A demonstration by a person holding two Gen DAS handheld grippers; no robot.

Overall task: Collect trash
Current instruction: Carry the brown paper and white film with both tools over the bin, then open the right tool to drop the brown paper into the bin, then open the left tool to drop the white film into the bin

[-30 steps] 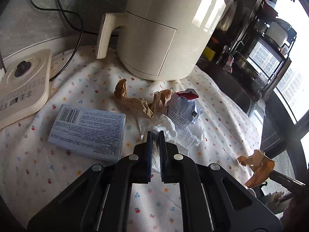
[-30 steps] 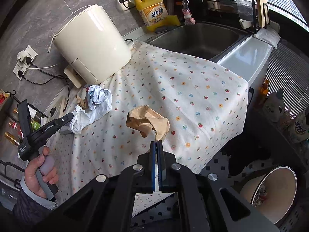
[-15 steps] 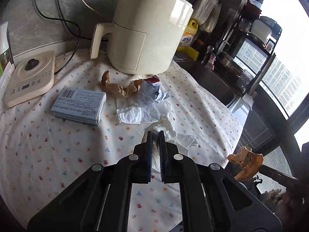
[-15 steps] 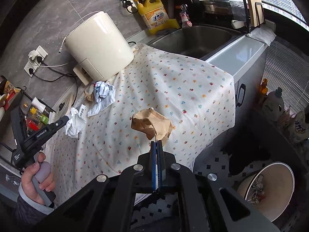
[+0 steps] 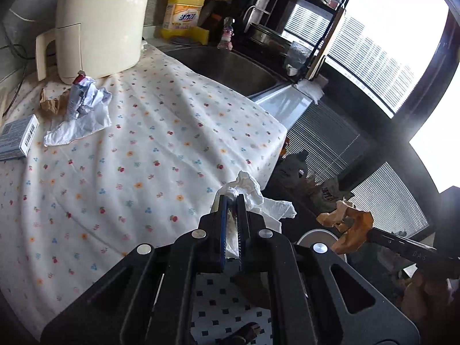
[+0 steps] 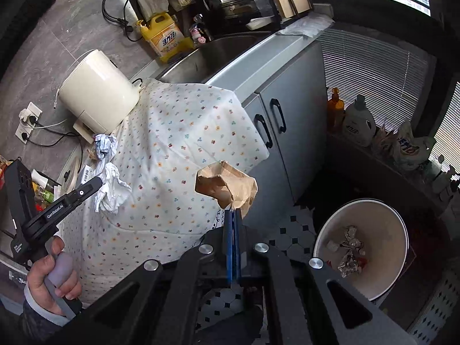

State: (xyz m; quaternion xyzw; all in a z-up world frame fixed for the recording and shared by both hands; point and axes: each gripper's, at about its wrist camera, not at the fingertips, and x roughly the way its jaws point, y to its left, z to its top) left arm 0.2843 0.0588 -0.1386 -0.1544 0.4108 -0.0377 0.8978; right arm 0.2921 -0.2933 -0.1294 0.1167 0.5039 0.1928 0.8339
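Note:
My left gripper (image 5: pixel 232 201) is shut on a crumpled white tissue (image 5: pixel 253 195) and holds it in the air off the counter's front corner; it also shows in the right wrist view (image 6: pixel 112 187). My right gripper (image 6: pixel 233 211) is shut on a crumpled brown paper bag (image 6: pixel 227 184), held above the floor beside the counter; the bag also shows in the left wrist view (image 5: pixel 348 227). A white trash bin (image 6: pixel 396 221) with foil scraps inside stands on the floor at lower right. More crumpled paper (image 5: pixel 83 106) and brown paper (image 5: pixel 50 103) lie on the flowered cloth (image 5: pixel 149 155).
A cream appliance (image 5: pixel 100 20) stands at the back of the counter, a blue-grey box (image 5: pixel 17 138) at the left edge. A sink (image 5: pixel 227 66) and a yellow detergent jug (image 5: pixel 184 14) lie beyond the cloth. Grey cabinet doors (image 6: pixel 276 132) face the tiled floor. Bottles (image 6: pixel 356 120) line the windowsill.
My left gripper has lifted the tissue off the cloth and swung right, past the counter's corner. My right gripper has carried the brown bag right and down, closer to the bin.

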